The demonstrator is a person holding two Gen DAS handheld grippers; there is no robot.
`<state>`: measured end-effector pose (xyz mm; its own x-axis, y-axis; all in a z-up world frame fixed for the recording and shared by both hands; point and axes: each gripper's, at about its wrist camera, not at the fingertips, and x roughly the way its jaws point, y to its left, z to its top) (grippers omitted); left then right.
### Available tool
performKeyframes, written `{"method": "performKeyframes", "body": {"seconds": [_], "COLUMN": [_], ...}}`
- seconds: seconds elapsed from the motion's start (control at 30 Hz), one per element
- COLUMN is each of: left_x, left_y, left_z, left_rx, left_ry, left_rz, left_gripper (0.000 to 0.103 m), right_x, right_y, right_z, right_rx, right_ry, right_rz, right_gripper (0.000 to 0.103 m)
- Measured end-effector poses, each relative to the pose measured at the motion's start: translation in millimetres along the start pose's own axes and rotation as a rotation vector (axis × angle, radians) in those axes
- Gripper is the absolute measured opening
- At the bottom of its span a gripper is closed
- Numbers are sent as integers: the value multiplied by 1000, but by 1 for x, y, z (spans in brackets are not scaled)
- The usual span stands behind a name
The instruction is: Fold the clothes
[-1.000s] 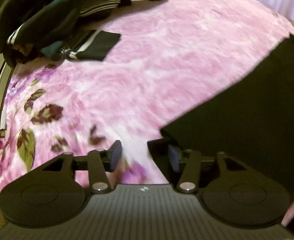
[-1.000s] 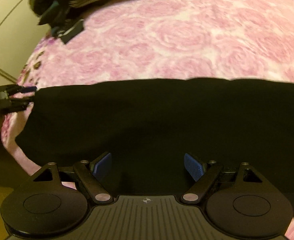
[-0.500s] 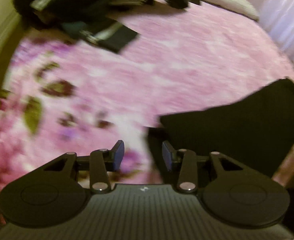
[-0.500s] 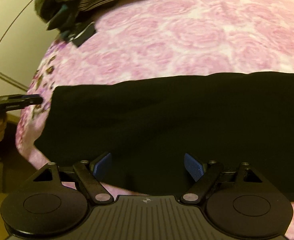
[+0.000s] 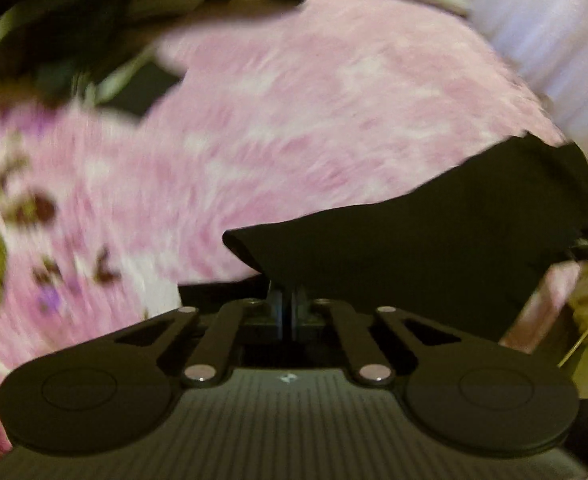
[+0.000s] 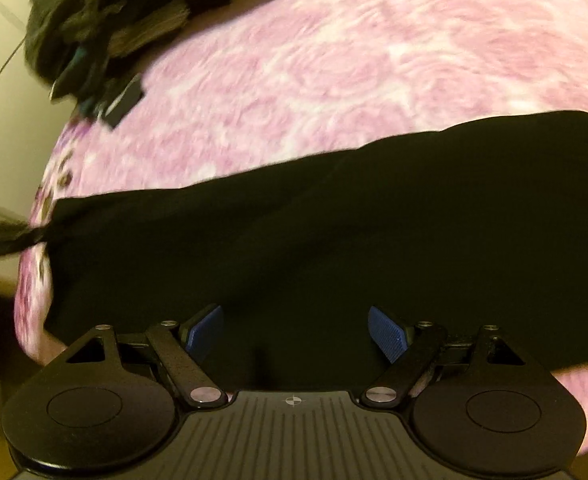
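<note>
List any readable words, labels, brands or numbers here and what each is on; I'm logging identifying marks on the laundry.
No readable text anywhere.
Small white emblem on the left tool's body: a symbol, no letters.
Crosshair mark on the right tool's body: a sign only.
Black garment, clothes pile, pink floral blanket: no visible labels.

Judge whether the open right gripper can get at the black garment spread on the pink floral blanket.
Probably yes: the right gripper hangs open directly over the black garment, with nothing between them.

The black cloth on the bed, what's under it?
The pink flowery blanket shows all around the black cloth and continues beneath it. Whatever else lies under the cloth is covered, so it cannot be seen.
</note>
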<state>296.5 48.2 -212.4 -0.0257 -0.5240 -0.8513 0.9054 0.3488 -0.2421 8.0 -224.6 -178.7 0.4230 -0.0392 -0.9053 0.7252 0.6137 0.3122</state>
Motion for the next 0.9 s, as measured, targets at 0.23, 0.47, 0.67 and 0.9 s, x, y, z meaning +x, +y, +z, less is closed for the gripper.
{"method": "performKeyframes", "body": {"seconds": [0.23,0.47,0.67,0.9], "left_x": [24,47,47,68], "left_y": [43,82,106,102], "left_z": [-27,-23,-12,2], "left_rx": [-40,-69,-185,-114], "left_ry": [63,117,113,157], "left_rz": [-61,-190,-287,-322], "left_gripper": [0,0,20,19], "right_x": [6,31,69,106], "right_y": [56,140,142,129], "right_z": [-47,-97,-125,-137], "right_rx": [166,99,422,763], "right_ry": [-65,-16,-35,-128], "right_rz": [-60,56,329,576], "right_gripper": [82,82,82,57]}}
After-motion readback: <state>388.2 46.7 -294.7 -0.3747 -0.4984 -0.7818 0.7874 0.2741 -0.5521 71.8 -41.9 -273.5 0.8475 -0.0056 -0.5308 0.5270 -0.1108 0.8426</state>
